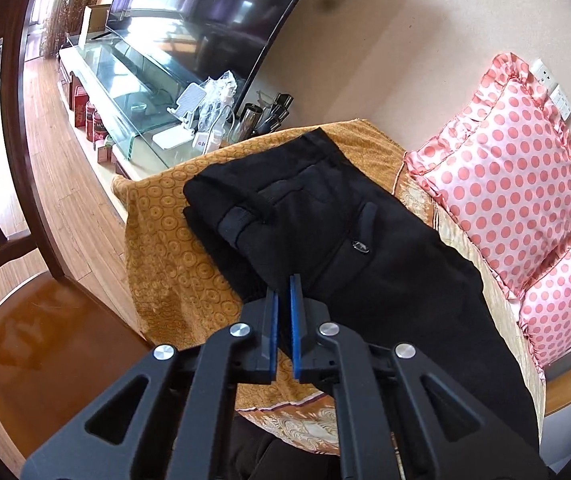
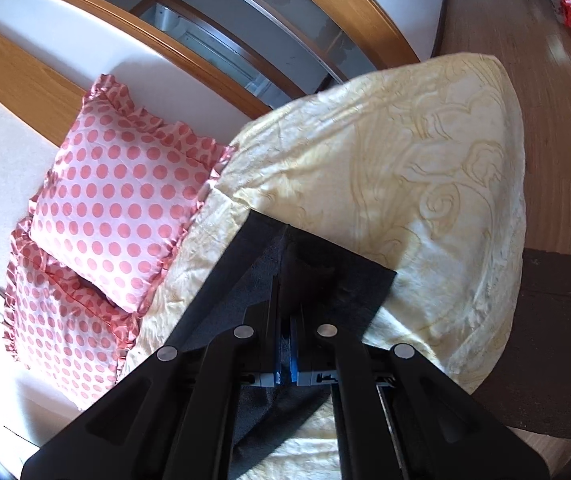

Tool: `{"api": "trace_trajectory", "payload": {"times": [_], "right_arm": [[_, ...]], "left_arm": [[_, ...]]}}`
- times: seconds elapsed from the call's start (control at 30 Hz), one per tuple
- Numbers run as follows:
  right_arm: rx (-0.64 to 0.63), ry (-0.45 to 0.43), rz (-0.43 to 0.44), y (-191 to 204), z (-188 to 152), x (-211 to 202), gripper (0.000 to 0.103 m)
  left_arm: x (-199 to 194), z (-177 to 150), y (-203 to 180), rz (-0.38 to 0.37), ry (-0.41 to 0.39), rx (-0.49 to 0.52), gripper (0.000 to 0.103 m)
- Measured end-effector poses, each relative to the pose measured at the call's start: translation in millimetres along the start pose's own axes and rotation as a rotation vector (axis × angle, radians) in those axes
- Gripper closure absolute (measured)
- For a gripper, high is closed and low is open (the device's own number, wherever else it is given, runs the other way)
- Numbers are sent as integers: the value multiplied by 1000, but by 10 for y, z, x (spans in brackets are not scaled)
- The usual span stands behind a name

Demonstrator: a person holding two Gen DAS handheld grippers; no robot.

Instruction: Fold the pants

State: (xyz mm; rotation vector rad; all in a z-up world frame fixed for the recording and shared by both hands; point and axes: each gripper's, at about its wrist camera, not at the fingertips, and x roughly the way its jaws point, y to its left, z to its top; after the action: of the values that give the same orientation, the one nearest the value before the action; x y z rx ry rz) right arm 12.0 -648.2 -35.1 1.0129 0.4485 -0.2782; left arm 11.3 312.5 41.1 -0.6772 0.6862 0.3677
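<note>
Golden patterned bedspread (image 1: 165,248) covers a bed, with two pink polka-dot pillows (image 1: 517,184) against the wall and a glass TV stand (image 1: 125,92) beyond the foot.

Black pants (image 1: 345,232) lie across the bedspread, already doubled lengthwise; one back pocket with a small metal button faces up, and the waistband end sits farthest from the left camera.

Left tongs (image 1: 284,292) hover at the near edge of the pants with their blue pads almost pressed together — only a thin gap shows, and no cloth seems caught between them.

Right tongs (image 2: 285,300) are pinching dark fabric: a leg end of the pants (image 2: 325,276) rises up between the pads and drapes to both sides, lifted off the pale bedspread (image 2: 405,160).

Judging by this, the fold of the legs toward the waist is in hand. The next move likely calls for the right tongs to carry the gripped end over toward the waistband — while the left tongs either take a matching corner or steady the fold line so that the layers stay aligned.
</note>
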Motion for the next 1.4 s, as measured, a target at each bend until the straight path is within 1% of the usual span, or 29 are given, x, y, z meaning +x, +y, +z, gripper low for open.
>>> {"api": "trace_trajectory", "payload": {"times": [0.07,0.17,0.27,0.3,0.33,0.37,0.4,0.43,0.5,0.53,0.57,0.6,0.67,0.7,0.73,0.8,0.87,0.9,0.97,1.07,1.1,1.13,1.17,1.27,1.3,1.37,1.4], "right_arm": [[7,8,-1,-50,-27,16,100],[-17,18,-7,-41,-19,32,100],[-50,56,-33,-31,-17,59,100],[-54,62,-47,-38,-19,34,94],[-52,56,-48,-55,-20,-10,89],[-51,43,-48,-68,-16,-69,85],[-59,22,-71,-66,-8,-131,81],[-80,-4,-96,-41,-3,-204,76],[-147,-72,-147,77,-3,-362,75],[-187,-93,-136,157,-21,-433,75],[-222,-93,-100,243,-46,-484,75],[-243,-68,-39,318,-84,-508,75],[-228,40,107,412,-178,-485,75],[-198,80,142,422,-211,-456,75],[-158,105,146,404,-233,-431,75],[-104,104,129,342,-223,-409,75],[-61,65,45,235,-166,-424,75],[-32,55,22,176,-135,-421,75],[15,51,-28,46,-52,-383,75],[45,51,-90,-88,22,-290,75],[53,49,-103,-115,38,-267,71],[58,49,-110,-134,46,-246,59],[59,41,-100,-148,44,-246,57],[32,29,-122,-109,39,-244,54],[24,29,-121,-95,44,-235,51],[2,39,-106,-60,44,-184,51],[-6,46,-90,-47,39,-155,53]], "left_arm": [[19,-4,4,7,-1,13,98],[17,-5,-15,16,-5,32,96],[14,-13,41,25,2,14,84],[-14,-21,60,32,-4,11,78],[-59,-30,70,43,-19,15,76],[-112,-34,69,59,-38,28,71],[-183,-41,54,78,-62,50,66],[-254,-47,21,92,-86,71,64],[-397,-67,-91,94,-125,118,52],[-449,-79,-170,74,-133,140,50],[-488,-110,-273,44,-132,165,46],[-512,-161,-395,3,-125,195,42],[-494,-287,-666,-71,-99,270,35],[-459,-374,-816,-104,-79,315,33],[-404,-467,-961,-139,-52,356,32],[-279,-640,-1202,-204,5,421,30],[-151,-782,-1381,-247,53,459,30],[-93,-842,-1450,-263,71,471,30],[-14,-968,-1547,-280,94,497,30],[65,-1077,-1640,-275,103,524,26],[71,-1102,-1648,-275,102,528,26],[71,-1123,-1651,-275,101,534,25],[71,-1146,-1657,-272,98,541,24],[54,-1201,-1682,-253,75,575,21],[51,-1223,-1705,-252,70,588,19],[51,-1260,-1745,-253,62,610,17],[53,-1278,-1770,-252,59,621,16]]}}
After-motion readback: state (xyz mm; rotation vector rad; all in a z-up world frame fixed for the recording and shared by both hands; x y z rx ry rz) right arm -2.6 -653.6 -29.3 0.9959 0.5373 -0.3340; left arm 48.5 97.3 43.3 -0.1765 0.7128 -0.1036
